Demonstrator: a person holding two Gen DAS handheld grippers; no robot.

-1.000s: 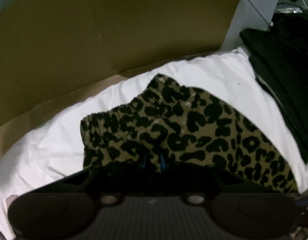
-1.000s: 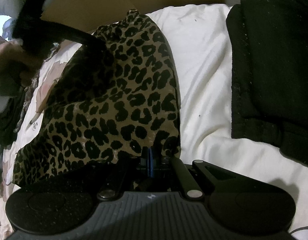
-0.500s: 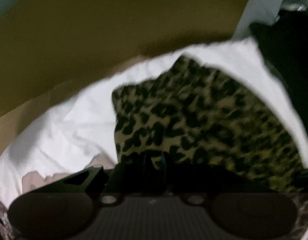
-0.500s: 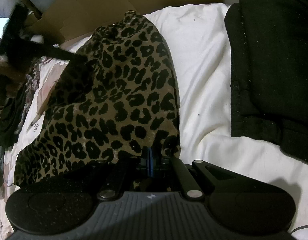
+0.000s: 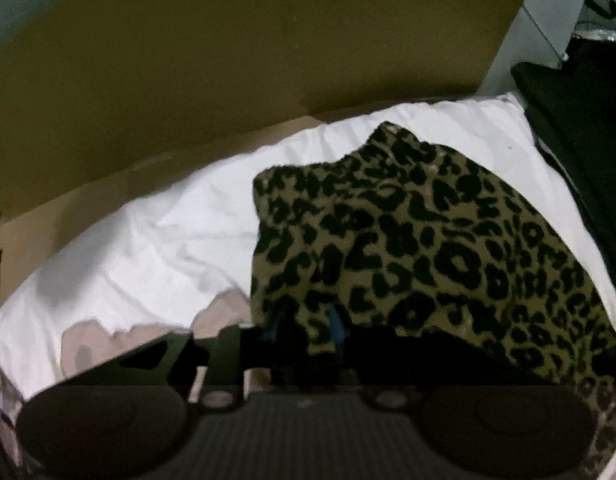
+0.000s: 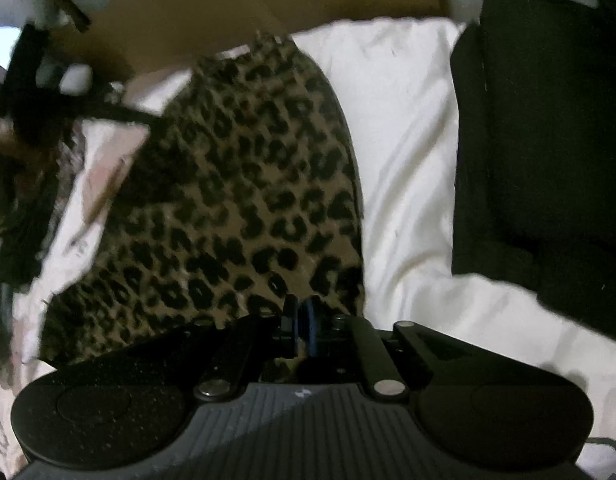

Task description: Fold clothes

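Left wrist view: the left tongs pinch an edge of the leopard-print garment, which lies partly doubled on the white bedsheet, brown cardboard behind.

Right wrist view: the right tongs are closed narrow on the near edge of the same garment; a folded black garment sits well apart. Judging by this, the fold is midway, a panel held up between both tongs, laying down and smoothing left.
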